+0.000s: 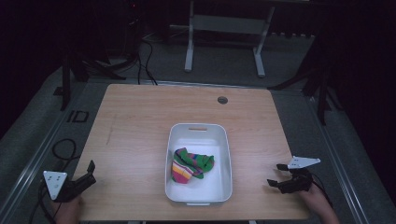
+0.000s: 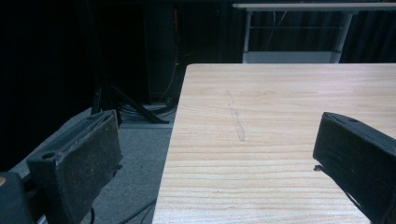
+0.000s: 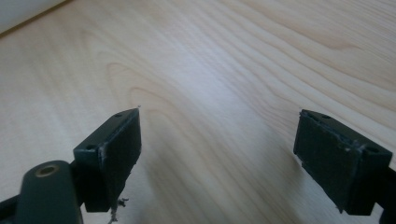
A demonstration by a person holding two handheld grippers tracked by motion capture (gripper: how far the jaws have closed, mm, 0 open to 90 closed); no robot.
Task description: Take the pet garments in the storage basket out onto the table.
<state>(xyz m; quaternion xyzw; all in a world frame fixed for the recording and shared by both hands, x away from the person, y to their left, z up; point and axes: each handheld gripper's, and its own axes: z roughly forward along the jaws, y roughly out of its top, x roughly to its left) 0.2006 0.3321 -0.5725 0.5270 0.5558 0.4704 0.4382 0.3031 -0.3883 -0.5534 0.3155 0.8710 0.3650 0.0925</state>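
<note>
Striped green, pink, yellow sock (image 1: 191, 164) crumpled in white tub (image 1: 224, 154), both claws wide apart, empty

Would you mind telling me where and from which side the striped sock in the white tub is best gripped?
Probably from straight above, pinching the raised green fold of the sock: it lies crumpled in the tub, whose walls block a sideways approach.

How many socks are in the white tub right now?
1 bundle of striped sock shows, lying near the left wall of the white tub. It may be a folded pair; I cannot tell.
</note>
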